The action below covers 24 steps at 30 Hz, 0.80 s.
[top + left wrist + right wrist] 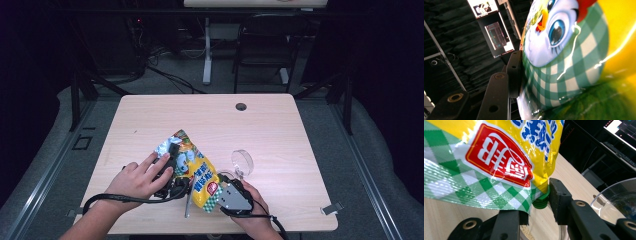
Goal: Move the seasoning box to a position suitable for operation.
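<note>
Yellow snack bag (200, 172), green-checked, cartoon-printed.

Bag (200, 172): yellow, green-white check at lower end, red badge with white characters, blue lettering, silver at upper-left end. Cartoon bird print: white face, blue eye, orange beak. Cap (541, 201) under bag: green. Jaws: black. Table (280, 125): pale wood. Dish (242, 162) mid-frame: clear.
</note>
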{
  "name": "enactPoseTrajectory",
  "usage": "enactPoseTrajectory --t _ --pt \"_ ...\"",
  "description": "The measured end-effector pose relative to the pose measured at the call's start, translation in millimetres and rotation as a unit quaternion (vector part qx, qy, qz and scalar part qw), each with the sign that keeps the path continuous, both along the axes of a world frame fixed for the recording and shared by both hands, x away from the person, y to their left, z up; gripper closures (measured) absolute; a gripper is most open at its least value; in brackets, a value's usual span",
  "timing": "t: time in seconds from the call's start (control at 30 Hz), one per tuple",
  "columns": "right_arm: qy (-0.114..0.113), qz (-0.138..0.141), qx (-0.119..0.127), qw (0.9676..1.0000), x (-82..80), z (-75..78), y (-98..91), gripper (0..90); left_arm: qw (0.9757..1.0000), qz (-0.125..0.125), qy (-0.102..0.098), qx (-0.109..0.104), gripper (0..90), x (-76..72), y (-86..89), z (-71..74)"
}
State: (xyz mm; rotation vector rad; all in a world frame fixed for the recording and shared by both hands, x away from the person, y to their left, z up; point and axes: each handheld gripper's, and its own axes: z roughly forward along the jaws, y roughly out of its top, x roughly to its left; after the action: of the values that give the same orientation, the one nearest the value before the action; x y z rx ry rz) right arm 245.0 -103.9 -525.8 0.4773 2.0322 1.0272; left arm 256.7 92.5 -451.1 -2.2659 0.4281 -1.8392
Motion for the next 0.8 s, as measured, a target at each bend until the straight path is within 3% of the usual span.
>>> enactPoseTrajectory --t 0.8 --pt "0.003 -0.006 0.004 1.0 1.5 -2.1 -2.2 70.6 0.9999 -0.005 -0.002 0.01 63.0 -2.0 -4.9 1.7"
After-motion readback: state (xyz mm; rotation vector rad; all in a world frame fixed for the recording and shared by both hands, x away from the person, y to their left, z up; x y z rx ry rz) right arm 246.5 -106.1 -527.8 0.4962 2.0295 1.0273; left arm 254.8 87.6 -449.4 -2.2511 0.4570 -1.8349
